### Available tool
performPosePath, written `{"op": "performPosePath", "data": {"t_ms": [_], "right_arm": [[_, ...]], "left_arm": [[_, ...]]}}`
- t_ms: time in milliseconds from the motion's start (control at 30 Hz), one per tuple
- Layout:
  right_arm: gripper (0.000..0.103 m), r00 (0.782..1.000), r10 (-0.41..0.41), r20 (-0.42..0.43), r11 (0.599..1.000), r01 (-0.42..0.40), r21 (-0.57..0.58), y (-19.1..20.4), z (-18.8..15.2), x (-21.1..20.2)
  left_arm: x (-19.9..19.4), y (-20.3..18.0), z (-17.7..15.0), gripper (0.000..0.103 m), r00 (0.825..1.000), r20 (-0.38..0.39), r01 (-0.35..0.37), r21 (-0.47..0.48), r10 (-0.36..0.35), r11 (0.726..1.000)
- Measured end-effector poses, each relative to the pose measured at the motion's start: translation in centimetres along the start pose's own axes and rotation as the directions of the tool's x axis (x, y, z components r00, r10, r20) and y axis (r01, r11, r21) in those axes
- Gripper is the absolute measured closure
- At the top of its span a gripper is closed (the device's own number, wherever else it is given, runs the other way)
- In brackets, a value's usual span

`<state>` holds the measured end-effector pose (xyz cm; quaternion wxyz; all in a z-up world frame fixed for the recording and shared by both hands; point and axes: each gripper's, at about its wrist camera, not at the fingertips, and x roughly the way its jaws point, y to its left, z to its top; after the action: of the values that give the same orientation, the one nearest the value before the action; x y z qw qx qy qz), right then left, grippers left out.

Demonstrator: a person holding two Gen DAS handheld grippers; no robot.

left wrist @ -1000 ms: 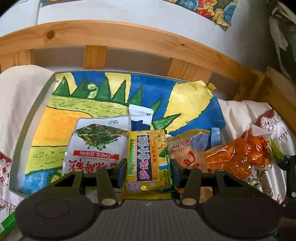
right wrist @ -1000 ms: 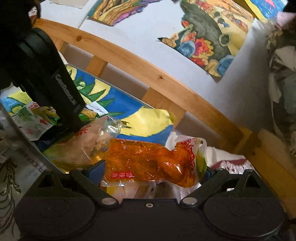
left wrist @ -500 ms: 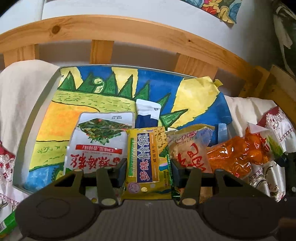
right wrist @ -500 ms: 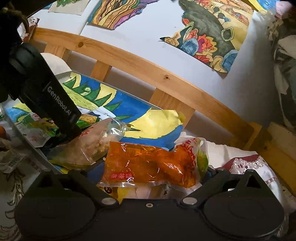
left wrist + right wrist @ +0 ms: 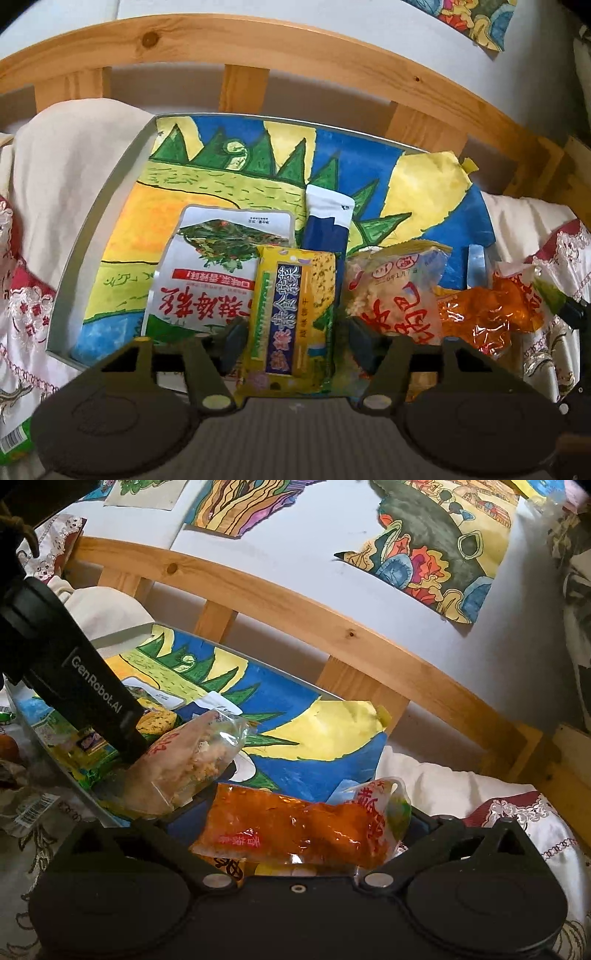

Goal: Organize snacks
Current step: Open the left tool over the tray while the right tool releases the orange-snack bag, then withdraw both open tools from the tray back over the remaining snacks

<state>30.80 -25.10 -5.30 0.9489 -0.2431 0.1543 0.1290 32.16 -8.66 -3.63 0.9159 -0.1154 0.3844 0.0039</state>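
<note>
Left gripper [image 5: 293, 341] jaws pinch the yellow rectangular snack packet [image 5: 291, 317], long axis pointing ahead over the painted metal tray [image 5: 103, 206], while right gripper [image 5: 295, 834] jaws clamp the orange plastic pouch [image 5: 295, 829] crosswise.

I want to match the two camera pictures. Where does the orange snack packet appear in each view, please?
Left wrist view: the orange snack packet is at the right edge, beside the clear pale packet, right of the left gripper.
Right wrist view: it fills the lower centre, between the fingers of the right gripper.
Shared landmark: the painted tray behind it.
</note>
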Motion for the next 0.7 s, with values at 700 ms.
{"op": "performPosePath", "data": {"t_ms": [700], "right_arm": [[0.001,0.995,0.046,-0.088,0.999,-0.047,-0.015,-0.9,1.7,-1.9]], "left_arm": [[-4.8,1.5,-0.3,0.004,0.995,0.101,0.017,-0.035,-0.013,0.999]]}}
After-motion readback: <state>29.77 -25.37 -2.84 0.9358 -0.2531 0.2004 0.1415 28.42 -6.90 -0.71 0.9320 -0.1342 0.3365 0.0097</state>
